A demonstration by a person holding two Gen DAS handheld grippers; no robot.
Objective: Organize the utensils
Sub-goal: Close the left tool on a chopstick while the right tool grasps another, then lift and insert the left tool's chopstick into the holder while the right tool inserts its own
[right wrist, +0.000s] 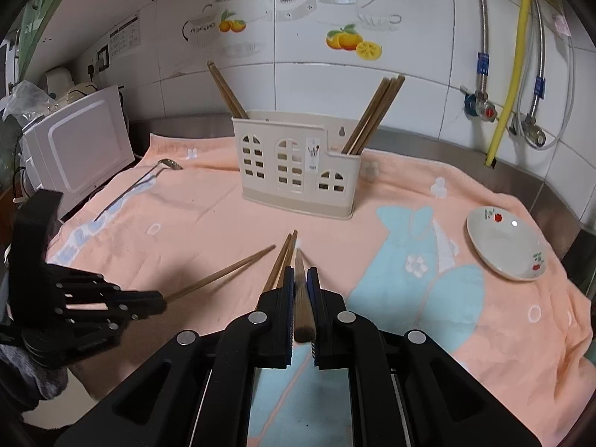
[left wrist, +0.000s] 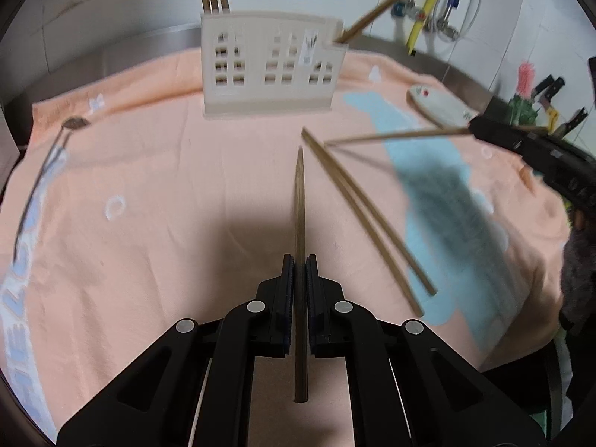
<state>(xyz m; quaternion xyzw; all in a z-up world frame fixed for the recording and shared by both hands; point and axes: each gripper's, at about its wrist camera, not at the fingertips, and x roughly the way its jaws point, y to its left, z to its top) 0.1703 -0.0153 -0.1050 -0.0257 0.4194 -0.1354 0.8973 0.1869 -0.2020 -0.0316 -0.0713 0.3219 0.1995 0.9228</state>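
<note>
Each tool is clenched on one stiff, light, slippery chopstick, the left tool (left wrist: 300,260) on its chopstick (left wrist: 300,201) mid-frame, the right tool (right wrist: 301,272) on its chopstick (right wrist: 302,298) near the butt, probably best held there for the holder (right wrist: 294,164) at upper centre.

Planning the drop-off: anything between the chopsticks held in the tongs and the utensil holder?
Nothing visible blocks it. The left tongs and right tongs each clamp a chopstick, and only bare towel lies before the utensil holder. Two loose chopsticks lie flat on the towel, below any lifted path.
</note>
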